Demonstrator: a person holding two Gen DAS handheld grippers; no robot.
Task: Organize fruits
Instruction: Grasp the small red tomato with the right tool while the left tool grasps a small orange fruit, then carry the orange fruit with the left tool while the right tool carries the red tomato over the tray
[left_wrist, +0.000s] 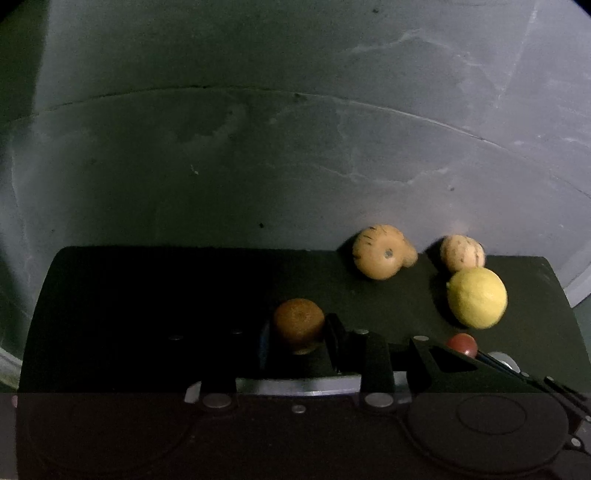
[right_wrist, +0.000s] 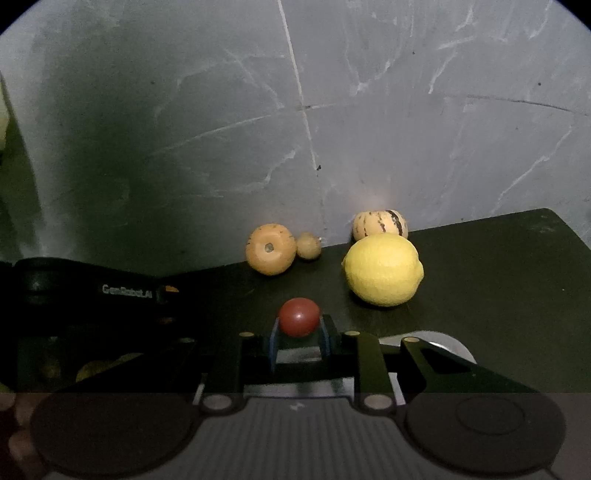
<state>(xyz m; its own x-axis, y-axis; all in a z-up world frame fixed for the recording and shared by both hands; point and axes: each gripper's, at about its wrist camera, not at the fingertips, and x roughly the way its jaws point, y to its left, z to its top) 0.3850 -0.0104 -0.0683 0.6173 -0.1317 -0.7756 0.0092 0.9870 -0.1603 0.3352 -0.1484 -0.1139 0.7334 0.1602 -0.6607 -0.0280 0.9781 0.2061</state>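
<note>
In the left wrist view my left gripper (left_wrist: 299, 334) is shut on a dull orange citrus fruit (left_wrist: 299, 323), held low over the black tabletop (left_wrist: 147, 295). My right gripper (right_wrist: 299, 330) is shut on a small red tomato (right_wrist: 299, 316), which also shows in the left wrist view as the tomato (left_wrist: 461, 343) at the right. Beyond both, near the wall, lie a pale orange gourd (right_wrist: 270, 249) (left_wrist: 382, 252), a cream striped squash (right_wrist: 380, 225) (left_wrist: 462, 253) and a big yellow lemon (right_wrist: 383, 275) (left_wrist: 477, 297).
A grey scratched wall (right_wrist: 332, 110) rises right behind the fruits. The table's right edge (right_wrist: 569, 232) lies past the lemon. The left tool's black housing (right_wrist: 92, 291) fills the left of the right wrist view, with dim yellowish shapes (right_wrist: 96, 369) below it.
</note>
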